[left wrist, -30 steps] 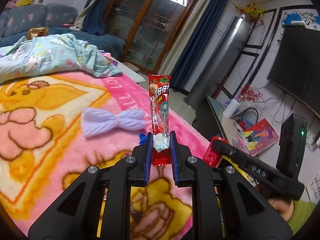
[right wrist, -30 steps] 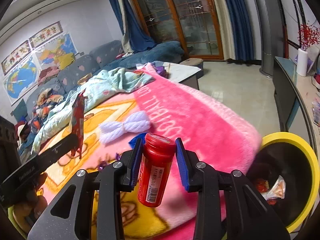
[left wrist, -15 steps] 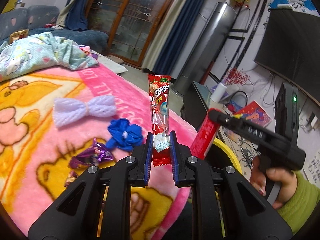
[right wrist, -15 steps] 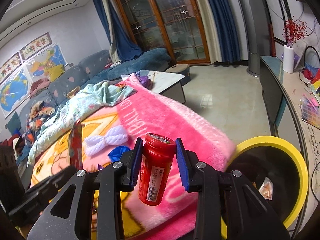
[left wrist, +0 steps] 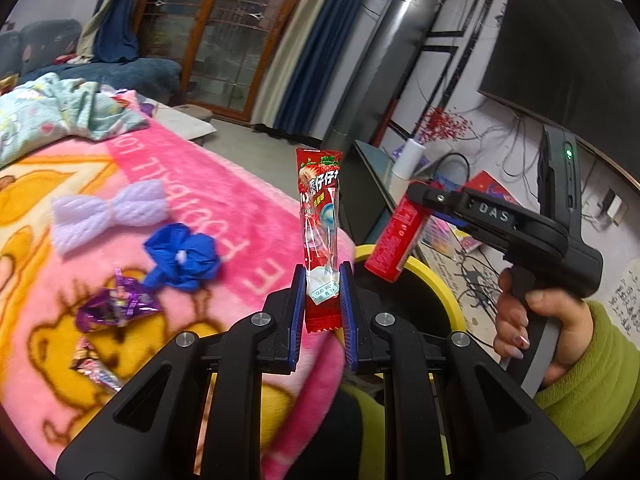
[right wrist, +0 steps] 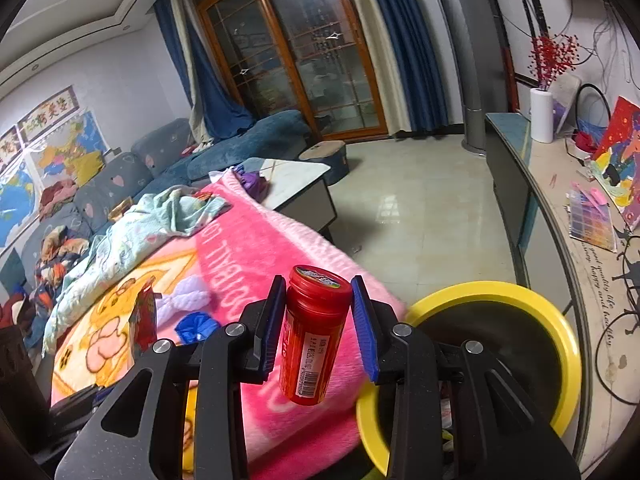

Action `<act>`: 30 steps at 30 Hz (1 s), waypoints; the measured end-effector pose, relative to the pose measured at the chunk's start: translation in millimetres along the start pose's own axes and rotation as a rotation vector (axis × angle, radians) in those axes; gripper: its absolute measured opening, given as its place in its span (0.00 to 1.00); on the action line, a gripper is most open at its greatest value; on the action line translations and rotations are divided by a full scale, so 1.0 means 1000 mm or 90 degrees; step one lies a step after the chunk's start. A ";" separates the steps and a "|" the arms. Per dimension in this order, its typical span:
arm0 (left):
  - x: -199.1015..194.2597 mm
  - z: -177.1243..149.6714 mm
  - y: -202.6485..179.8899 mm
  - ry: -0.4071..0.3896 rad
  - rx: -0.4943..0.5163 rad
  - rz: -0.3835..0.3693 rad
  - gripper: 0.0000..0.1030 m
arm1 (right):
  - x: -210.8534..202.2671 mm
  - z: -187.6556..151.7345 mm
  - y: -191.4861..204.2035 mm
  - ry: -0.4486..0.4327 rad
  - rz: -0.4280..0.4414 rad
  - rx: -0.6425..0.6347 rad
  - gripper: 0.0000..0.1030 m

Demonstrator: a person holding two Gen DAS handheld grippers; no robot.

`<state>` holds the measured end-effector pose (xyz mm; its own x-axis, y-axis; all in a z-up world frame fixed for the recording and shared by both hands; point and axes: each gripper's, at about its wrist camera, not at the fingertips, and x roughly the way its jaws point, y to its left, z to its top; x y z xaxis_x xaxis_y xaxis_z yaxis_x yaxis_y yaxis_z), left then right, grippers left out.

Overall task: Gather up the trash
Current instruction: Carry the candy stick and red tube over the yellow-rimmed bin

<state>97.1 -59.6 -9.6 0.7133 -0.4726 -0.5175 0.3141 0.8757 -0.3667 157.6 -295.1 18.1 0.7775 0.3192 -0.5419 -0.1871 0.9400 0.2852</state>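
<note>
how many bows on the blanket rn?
2. A lavender bow lies flat on the pink blanket; a blue bow sits just beside it, nearer the tongs. More could be hidden under the green cloth or behind the tongs.

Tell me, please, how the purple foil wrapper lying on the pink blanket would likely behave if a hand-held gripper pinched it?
The purple foil wrapper looks crumpled and thin, so it would probably crush flat and weigh almost nothing. Its shiny surface suggests it may slip between pads. On the soft pink blanket it should not roll.
</note>
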 end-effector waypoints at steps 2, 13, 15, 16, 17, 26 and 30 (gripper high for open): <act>0.007 -0.001 -0.007 0.009 0.007 -0.010 0.11 | -0.003 0.002 -0.008 -0.003 -0.008 0.006 0.31; 0.039 -0.004 -0.051 0.038 0.070 -0.053 0.11 | -0.018 0.009 -0.063 -0.019 -0.055 0.064 0.31; 0.044 -0.005 -0.059 0.043 0.079 -0.059 0.11 | -0.022 0.010 -0.072 -0.027 -0.063 0.073 0.31; 0.047 -0.006 -0.062 0.047 0.083 -0.062 0.11 | -0.024 0.012 -0.077 -0.032 -0.069 0.077 0.31; 0.050 -0.006 -0.064 0.049 0.086 -0.066 0.11 | -0.025 0.011 -0.080 -0.034 -0.073 0.080 0.31; 0.075 -0.014 -0.082 0.080 0.115 -0.081 0.11 | -0.029 0.012 -0.103 -0.058 -0.123 0.084 0.31; 0.087 -0.017 -0.088 0.097 0.123 -0.084 0.11 | -0.029 0.011 -0.111 -0.064 -0.144 0.081 0.31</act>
<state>120.7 -179.5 -35.9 0.5603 -0.5811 -0.5903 0.5226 0.8009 -0.2924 162.6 -410.5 10.9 0.8481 0.0826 -0.5234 0.0710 0.9612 0.2666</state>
